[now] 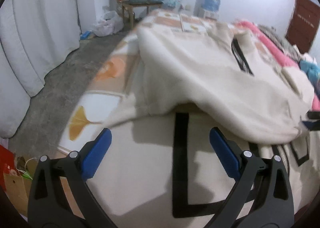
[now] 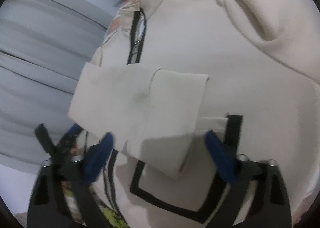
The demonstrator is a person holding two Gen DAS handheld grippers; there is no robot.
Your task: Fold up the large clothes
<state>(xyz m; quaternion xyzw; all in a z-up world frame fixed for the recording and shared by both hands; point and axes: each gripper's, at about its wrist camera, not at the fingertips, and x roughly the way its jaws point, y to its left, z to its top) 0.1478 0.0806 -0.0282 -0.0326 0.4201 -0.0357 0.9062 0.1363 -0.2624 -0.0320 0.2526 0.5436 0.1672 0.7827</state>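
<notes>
**Cream jacket half folded on the bed**

From left, the left gripper (image 1: 160, 144) hangs released above the cream jacket (image 1: 210, 79) on the patterned bed (image 1: 96, 107); the right gripper (image 2: 160, 148) straddles a folded-in sleeve (image 2: 140, 107), jaws apart, gripping nothing. Sleeves look tucked; final folds seem left

Each black hand-held gripper (image 1: 160, 144) has blue pads (image 1: 96, 156).

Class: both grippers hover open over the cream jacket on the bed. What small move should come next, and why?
Probably lower the right gripper and close it on the folded sleeve to set it flat. The cream jacket lies partly folded, its upper layer lifted off the lower, and both the right and left gripper stand open, holding nothing.
</notes>
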